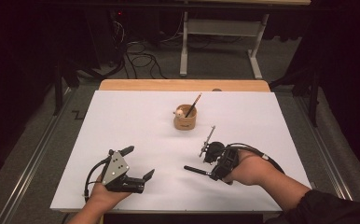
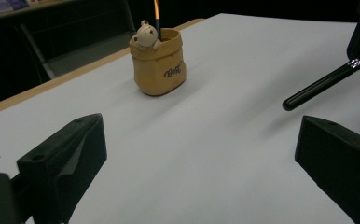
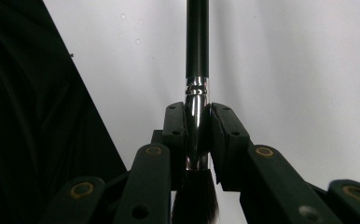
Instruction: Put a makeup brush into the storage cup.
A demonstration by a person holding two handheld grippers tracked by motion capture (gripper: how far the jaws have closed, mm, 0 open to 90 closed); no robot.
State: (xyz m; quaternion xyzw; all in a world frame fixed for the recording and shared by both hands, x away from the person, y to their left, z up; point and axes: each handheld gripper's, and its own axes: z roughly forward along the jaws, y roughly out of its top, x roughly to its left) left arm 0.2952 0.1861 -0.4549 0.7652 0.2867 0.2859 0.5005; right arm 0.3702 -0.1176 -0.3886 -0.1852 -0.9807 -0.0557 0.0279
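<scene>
My right gripper (image 3: 197, 135) is clamped on a slim black-handled brush with a shiny metal ferrule and dark bristles (image 3: 197, 70); its pads bear on the ferrule, the bristle tuft lies behind them toward my hand, and the handle runs out ahead, low over the white tabletop sheet (image 1: 136, 121). My left gripper (image 1: 136, 163) hangs with jaws spread wide and nothing between them. Ahead of both stands a tan sack-shaped holder with a small bear figure on its rim (image 1: 185, 117), a pencil (image 1: 195, 104) leaning inside. I judge the brush light and stiff in the handle, slippery at the polished ferrule, soft and easily splayed at the bristles; the ferrule or upper handle is the place to hold
</scene>
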